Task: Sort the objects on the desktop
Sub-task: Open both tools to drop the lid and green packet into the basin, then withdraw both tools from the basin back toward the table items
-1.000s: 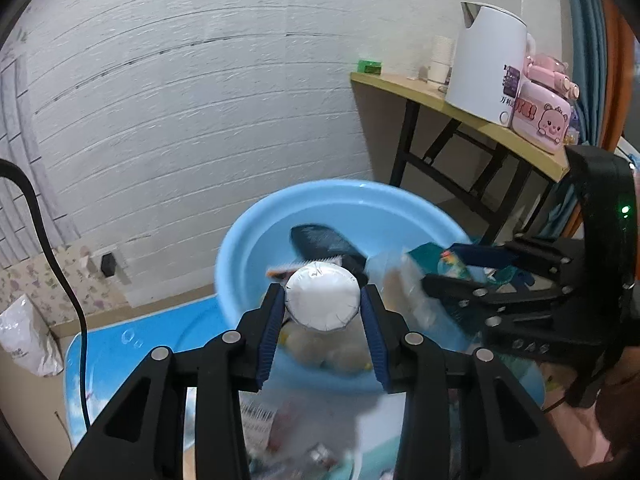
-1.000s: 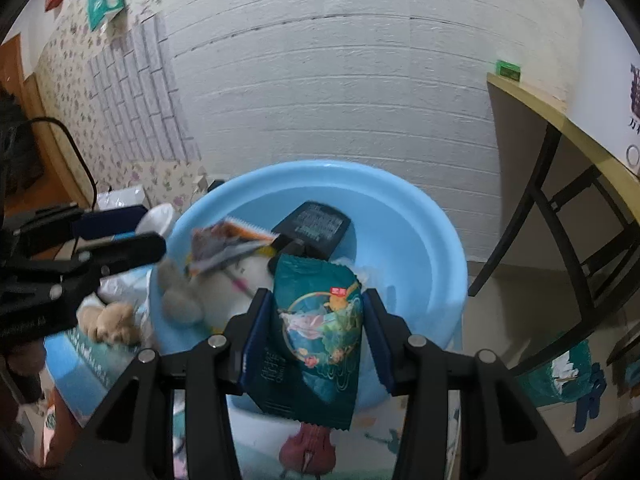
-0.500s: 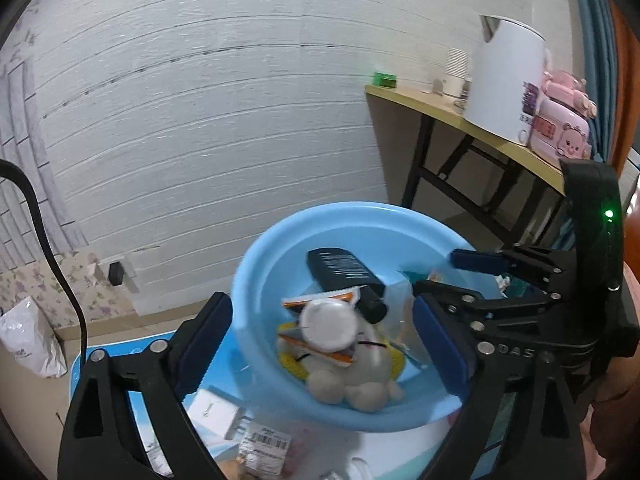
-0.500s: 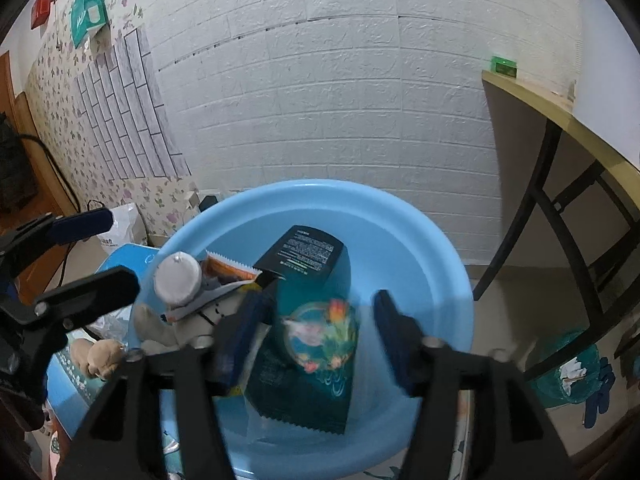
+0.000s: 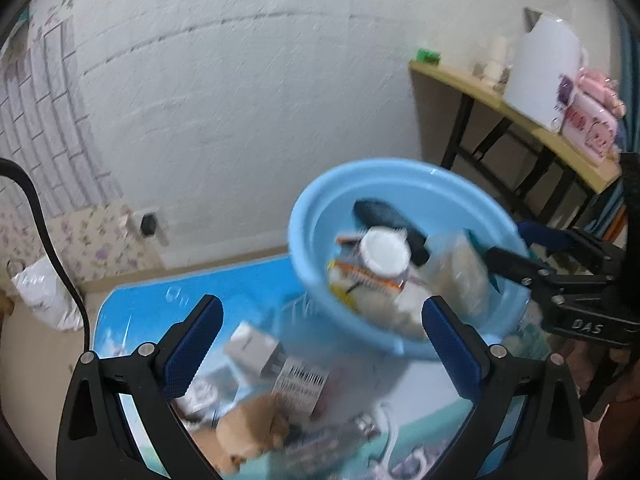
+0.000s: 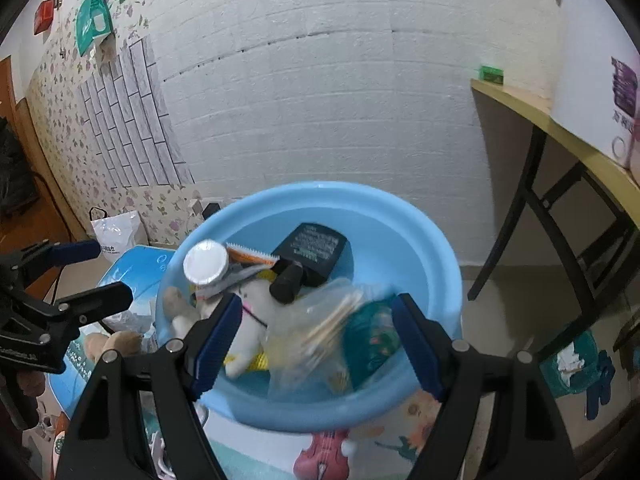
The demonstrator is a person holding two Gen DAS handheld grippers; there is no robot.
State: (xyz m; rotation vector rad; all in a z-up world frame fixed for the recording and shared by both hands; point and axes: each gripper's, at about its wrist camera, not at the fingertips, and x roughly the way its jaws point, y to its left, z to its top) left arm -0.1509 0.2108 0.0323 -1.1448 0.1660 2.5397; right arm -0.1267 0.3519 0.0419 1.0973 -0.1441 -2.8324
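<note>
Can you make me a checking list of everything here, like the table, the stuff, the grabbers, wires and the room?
Surface: blue picture mat.
Job's things: blue basin holds foil-lidded cup, black bottle, white plush toy, clear bag, green snack packet.
Clutter: brown plush toy, barcode packet on mat.
Grippers: left gripper and right gripper opening, empty.
Cables: black cable.
Surroundings: white brick wall, side table, white kettle.

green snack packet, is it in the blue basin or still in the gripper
In the basin. The green snack packet lies inside the blue basin beside a clear bag; the right gripper is opening, its pads clear of it.
</note>
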